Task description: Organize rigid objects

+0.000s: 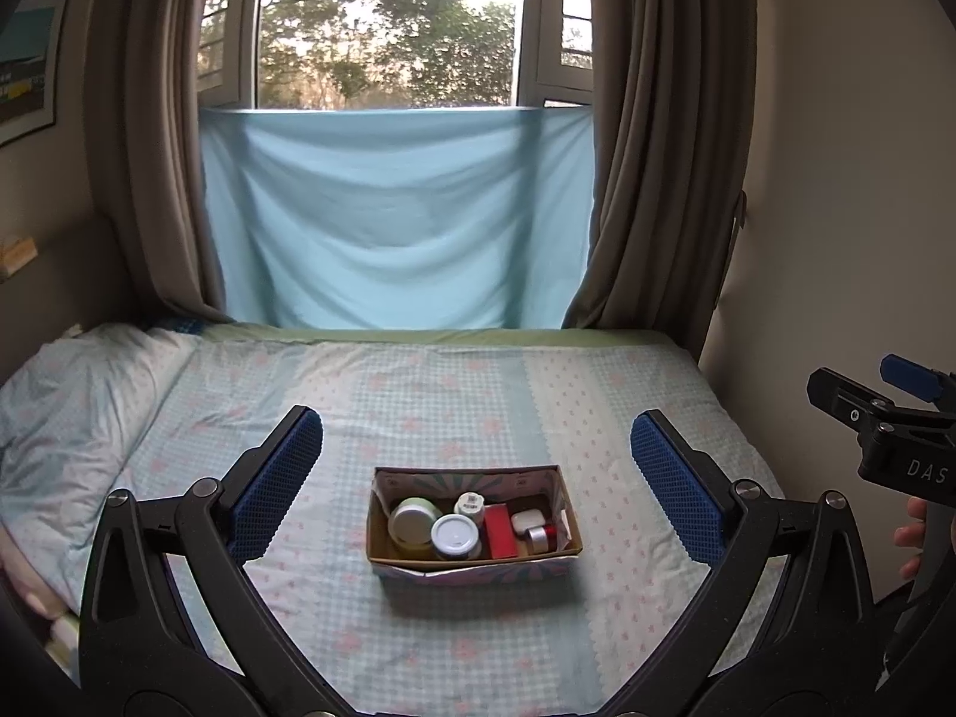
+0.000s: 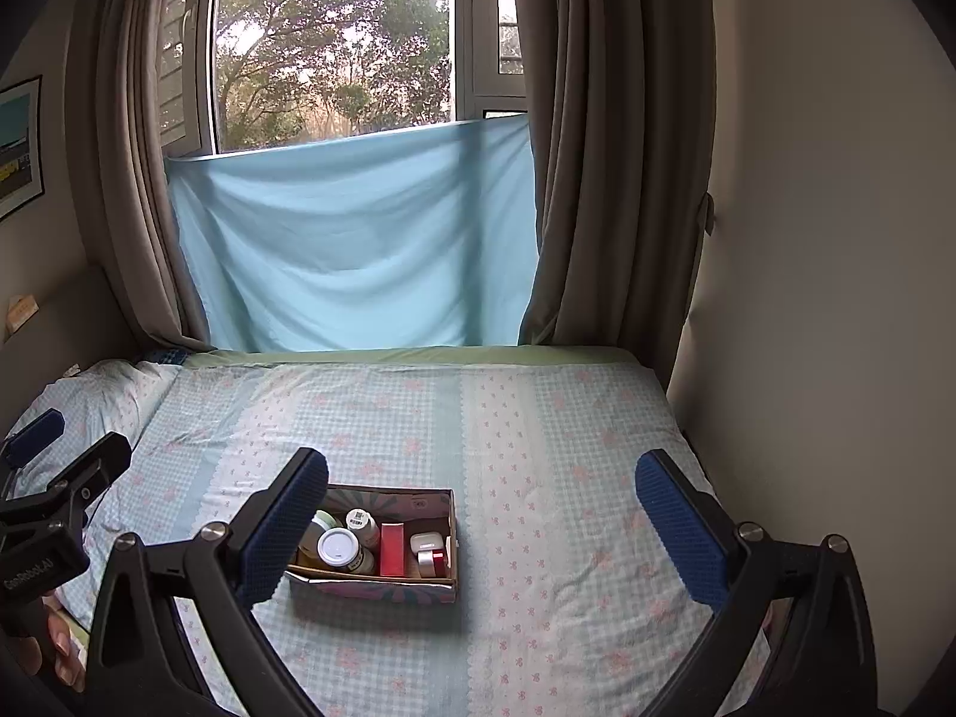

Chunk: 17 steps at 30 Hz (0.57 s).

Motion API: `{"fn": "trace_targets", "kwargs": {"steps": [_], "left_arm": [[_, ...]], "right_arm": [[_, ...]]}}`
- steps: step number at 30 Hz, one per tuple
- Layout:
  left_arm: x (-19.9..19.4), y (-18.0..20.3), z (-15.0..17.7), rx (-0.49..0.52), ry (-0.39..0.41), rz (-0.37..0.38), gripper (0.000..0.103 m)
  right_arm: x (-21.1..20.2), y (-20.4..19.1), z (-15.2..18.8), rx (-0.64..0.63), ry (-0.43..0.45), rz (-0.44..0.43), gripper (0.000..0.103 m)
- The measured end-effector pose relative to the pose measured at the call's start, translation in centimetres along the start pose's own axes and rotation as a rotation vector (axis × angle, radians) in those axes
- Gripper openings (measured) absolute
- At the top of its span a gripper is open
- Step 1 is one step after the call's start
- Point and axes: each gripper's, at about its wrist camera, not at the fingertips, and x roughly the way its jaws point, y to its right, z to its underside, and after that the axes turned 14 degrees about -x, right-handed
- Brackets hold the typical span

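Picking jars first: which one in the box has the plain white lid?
The front jar, beside the red box. The left jar's lid is greenish; the rear bottle's cap bears a code sticker.

cardboard box [image 1: 382, 529] | open-topped, on bed | holds jars [image 1: 455, 536], red box [image 1: 499, 532], white case [image 1: 526, 520], upright

Bed [image 1: 597, 418] in blue checked sheet, bearing a pillow [image 1: 71, 394] and an open cardboard box [image 1: 472, 561]

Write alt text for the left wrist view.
An open cardboard box of jars and small containers sits on a patterned bed, framed by the open left hand-held gripper. The right hand-held gripper shows at the right edge; a curtained window lies behind.
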Motion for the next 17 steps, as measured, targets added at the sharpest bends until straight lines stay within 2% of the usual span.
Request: {"fn": "trace_targets", "kwargs": {"steps": [4,9,17], "left_arm": [[-0.4,-0.3,0.0,-0.003,0.015,-0.016,0.103],[-1.2,-0.1,0.3,0.043,0.084,-0.090,0.103],[-1.3,-0.2,0.4,0.025,0.076,-0.050,0.103]], "right_arm": [[0.0,0.0,0.0,-0.001,0.002,0.000,0.103],[-0.2,-0.1,0.0,-0.002,0.002,-0.003,0.103],[-0.2,-0.1,0.2,0.007,-0.007,-0.007,0.103]]}}
